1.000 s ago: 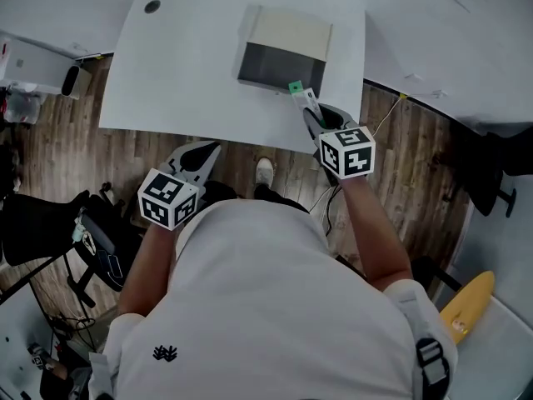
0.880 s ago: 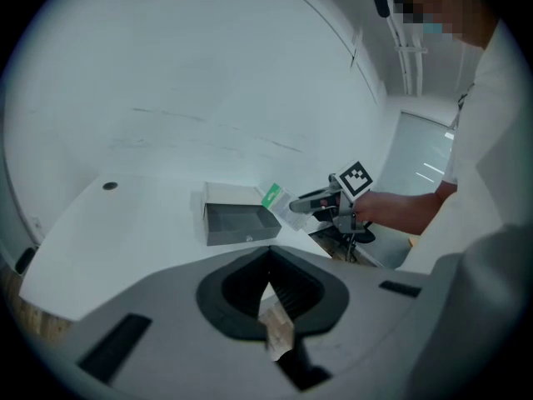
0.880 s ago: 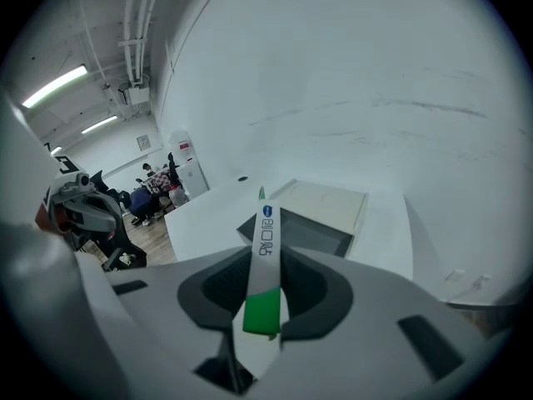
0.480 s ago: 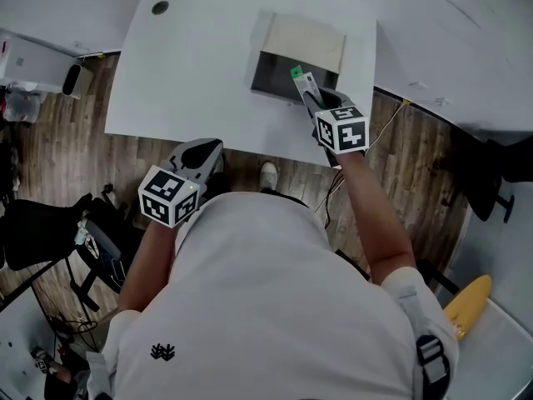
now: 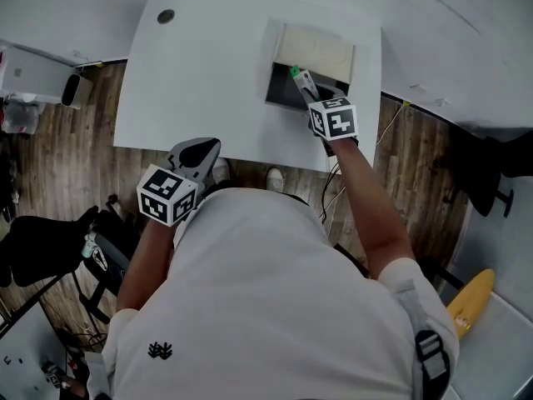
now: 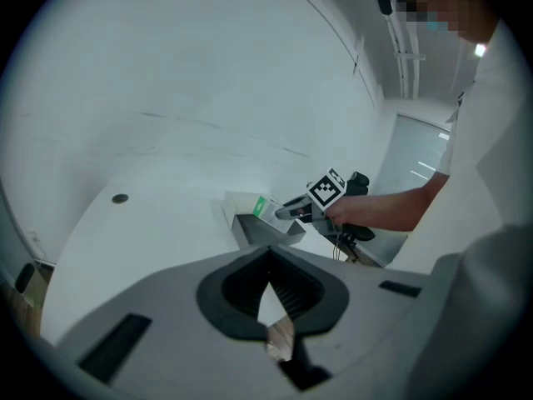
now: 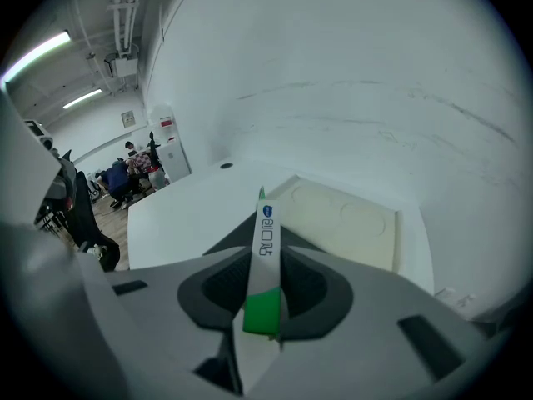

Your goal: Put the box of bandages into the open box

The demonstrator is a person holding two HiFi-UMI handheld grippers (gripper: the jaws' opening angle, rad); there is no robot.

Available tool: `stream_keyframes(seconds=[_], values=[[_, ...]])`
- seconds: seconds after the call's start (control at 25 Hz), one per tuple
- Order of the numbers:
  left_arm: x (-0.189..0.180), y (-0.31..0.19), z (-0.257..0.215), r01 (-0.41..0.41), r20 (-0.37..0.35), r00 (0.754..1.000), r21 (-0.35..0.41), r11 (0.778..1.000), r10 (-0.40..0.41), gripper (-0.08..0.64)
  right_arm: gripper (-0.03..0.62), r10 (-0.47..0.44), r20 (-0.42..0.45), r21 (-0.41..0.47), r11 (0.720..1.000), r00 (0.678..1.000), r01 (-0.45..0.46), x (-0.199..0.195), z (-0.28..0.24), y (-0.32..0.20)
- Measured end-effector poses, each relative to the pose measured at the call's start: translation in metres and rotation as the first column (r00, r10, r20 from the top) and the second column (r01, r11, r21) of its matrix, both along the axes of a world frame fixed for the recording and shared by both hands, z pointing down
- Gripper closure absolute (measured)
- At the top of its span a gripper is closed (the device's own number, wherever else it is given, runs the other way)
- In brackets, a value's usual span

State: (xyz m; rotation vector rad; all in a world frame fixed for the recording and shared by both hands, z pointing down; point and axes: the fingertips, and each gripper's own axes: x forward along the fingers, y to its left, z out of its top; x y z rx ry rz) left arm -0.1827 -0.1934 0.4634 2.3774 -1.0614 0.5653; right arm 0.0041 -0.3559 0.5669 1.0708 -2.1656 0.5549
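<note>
A thin white and green box of bandages (image 7: 265, 261) stands on edge between the jaws of my right gripper (image 7: 265, 307), which is shut on it. In the head view the bandage box (image 5: 300, 80) pokes over the dark inside of the open box (image 5: 287, 98), just ahead of the right gripper (image 5: 310, 98). The open box has a cream lid (image 5: 318, 50) folded back behind it. My left gripper (image 5: 198, 151) hangs at the table's near edge, jaws together with nothing between them (image 6: 271, 323). The left gripper view shows the open box (image 6: 258, 223) ahead.
The white table (image 5: 208, 73) has a small round hole (image 5: 166, 15) at its far left corner. Wood floor lies below the near edge. A dark chair (image 5: 50, 240) stands at left and a yellow object (image 5: 466, 302) at right.
My right gripper has carried the bandage box forward, from the open box's near right corner to over its dark inside. The left gripper has stayed put.
</note>
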Motion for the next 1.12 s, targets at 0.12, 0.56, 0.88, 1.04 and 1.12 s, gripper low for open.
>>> stream_keyframes(seconds=[0.12, 0.56, 0.88, 1.04, 1.12], values=[[-0.012, -0.001, 0.002, 0.001, 0.002, 1.0, -0.005, 1.0, -0.001, 0.554, 0.502, -0.011, -0.025, -0.007, 1.0, 1.0, 0.011, -0.007, 0.01, -0.003], [-0.043, -0.019, 0.003, -0.017, 0.015, 1.0, -0.015, 1.0, 0.017, 0.554, 0.502, -0.029, -0.095, -0.039, 0.999, 0.995, 0.025, -0.031, 0.046, -0.013], [-0.053, -0.018, 0.006, -0.02, 0.017, 1.0, -0.024, 1.0, 0.02, 0.554, 0.499, -0.026, -0.114, -0.045, 0.999, 0.993, 0.021, -0.038, 0.061, -0.014], [-0.055, -0.017, 0.006, -0.015, 0.02, 1.0, -0.028, 1.0, 0.016, 0.554, 0.495, -0.034, -0.119, -0.04, 0.999, 0.992, 0.03, -0.04, 0.064, -0.014], [-0.055, -0.016, 0.007, -0.015, 0.021, 1.0, -0.031, 0.999, 0.015, 0.554, 0.494, -0.041, -0.118, -0.038, 0.999, 0.992, 0.037, -0.04, 0.065, -0.013]])
